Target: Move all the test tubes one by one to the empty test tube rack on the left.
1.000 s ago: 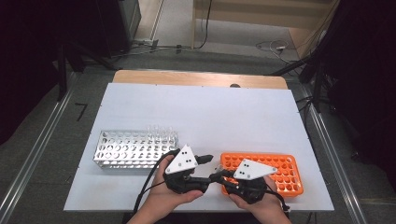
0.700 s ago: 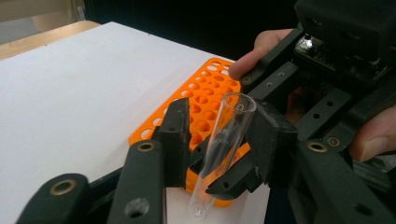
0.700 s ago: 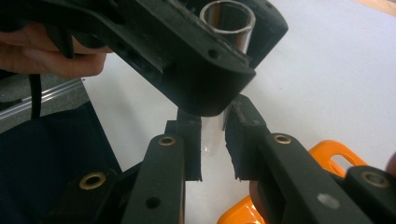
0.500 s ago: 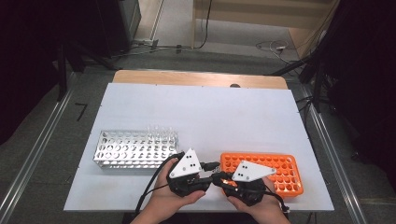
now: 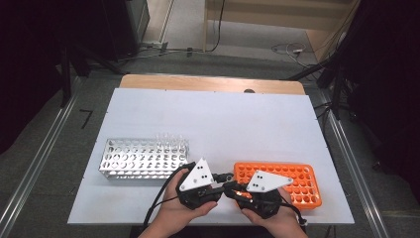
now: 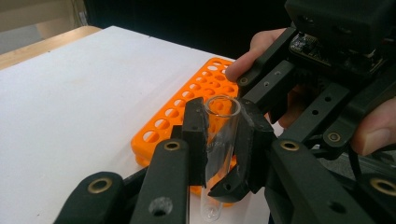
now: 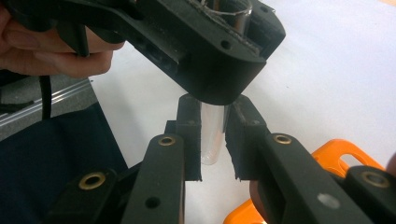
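Left gripper (image 6: 223, 140): jaws clamped on a clear glass test tube (image 6: 219, 140), open mouth up, rounded bottom hanging below the pads. Tube held above the near table edge, just beside the left end of the orange rack (image 6: 187, 109).

Right gripper (image 7: 213, 140): jaws bracket the lower part of the same tube (image 7: 211, 135) under the left gripper's body. Pads close on both sides; cannot tell whether they touch the glass.

From the high view, left gripper (image 5: 218, 184) and right gripper (image 5: 234, 188) meet nose to nose; tube too small to make out there. Hands cut off at bottom edge.

Metal rack (image 5: 143, 157) well to the left, a few clear tubes at its back row, faint.

Surface: white table (image 5: 223, 119), wooden strip along far edge. Room beyond dark; cables on floor.
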A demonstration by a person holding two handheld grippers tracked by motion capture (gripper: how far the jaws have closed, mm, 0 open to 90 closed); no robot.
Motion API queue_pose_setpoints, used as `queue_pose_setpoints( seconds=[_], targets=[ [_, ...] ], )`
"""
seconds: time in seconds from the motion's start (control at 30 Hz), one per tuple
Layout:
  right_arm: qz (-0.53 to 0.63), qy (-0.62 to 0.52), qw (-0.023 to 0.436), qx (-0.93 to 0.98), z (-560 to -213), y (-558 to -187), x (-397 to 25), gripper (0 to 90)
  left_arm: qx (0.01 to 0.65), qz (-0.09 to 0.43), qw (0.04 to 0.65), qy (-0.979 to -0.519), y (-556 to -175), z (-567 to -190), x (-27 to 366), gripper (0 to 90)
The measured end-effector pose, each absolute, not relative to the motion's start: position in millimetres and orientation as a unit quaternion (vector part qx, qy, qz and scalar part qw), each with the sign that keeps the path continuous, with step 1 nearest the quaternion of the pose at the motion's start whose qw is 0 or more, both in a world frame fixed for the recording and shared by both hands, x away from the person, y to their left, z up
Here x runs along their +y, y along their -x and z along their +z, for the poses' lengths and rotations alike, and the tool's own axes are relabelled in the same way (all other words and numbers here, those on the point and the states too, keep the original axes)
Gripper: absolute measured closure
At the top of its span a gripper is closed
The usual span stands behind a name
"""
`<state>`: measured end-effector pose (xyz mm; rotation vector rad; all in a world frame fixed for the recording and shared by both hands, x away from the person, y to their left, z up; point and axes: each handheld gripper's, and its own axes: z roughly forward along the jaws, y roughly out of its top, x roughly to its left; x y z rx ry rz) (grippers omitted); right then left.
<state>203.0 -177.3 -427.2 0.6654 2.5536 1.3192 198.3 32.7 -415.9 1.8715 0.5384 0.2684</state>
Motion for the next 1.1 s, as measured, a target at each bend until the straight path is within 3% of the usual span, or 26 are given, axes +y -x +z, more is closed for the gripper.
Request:
queue_pose_setpoints(
  seconds=[0.23, 0.77, 0.9, 1.1],
  targets=[
    [0.450, -0.222, 0.091, 0.860, -427.1, -204.2, -178.3, 70.7, 0.227, 0.119, 0.556, -0.791, -198.8, -413.2, 34.9, 76.4],
    [0.482, -0.215, 0.075, 0.846, -420.5, -209.2, -190.9, 14.7, 0.263, 0.150, 0.564, -0.768, -208.6, -399.8, 65.1, 76.4],
    [0.491, -0.225, 0.077, 0.838, -419.2, -212.0, -196.9, 9.1, 0.272, 0.161, 0.566, -0.761, -211.0, -395.1, 74.6, 76.4],
    [0.497, -0.245, 0.097, 0.827, -418.3, -216.2, -207.5, 7.6, 0.290, 0.177, 0.569, -0.749, -216.6, -390.4, 93.4, 76.4]
  ],
)
